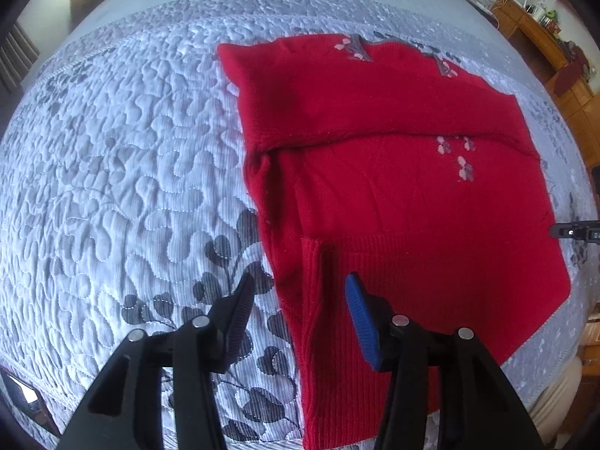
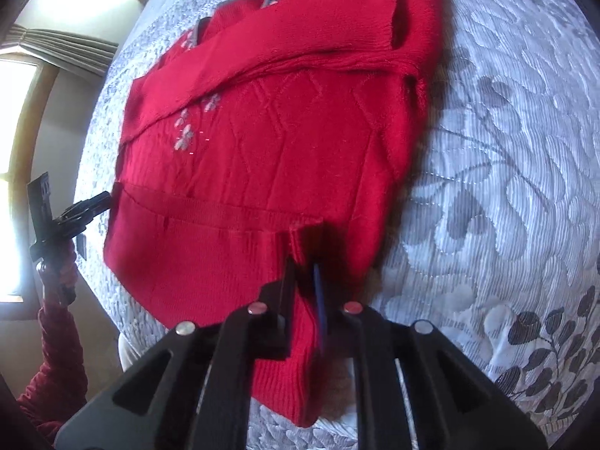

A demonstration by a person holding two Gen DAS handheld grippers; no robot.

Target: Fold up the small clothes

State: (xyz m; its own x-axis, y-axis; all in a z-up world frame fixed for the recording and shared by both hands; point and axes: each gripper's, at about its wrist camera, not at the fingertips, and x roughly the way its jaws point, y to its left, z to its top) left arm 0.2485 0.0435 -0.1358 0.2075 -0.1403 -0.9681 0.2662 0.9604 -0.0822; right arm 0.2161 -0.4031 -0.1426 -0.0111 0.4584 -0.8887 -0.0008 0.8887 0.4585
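Your red sweater [image 1: 393, 195] lay flat on the quilted bedspread [image 1: 112, 150], both sleeves folded across its chest. Left of its hem, your left gripper [image 1: 298, 292] stood spread, 1 finger over the bedspread, the other over the ribbed hem [image 1: 337, 337], pressing nothing. Toward the sweater's other hem corner, your right gripper [image 2: 304, 266] was pinching a raised fold of that ribbing between its 2 fingers.

Bright window glare, fisheye-warped edges.
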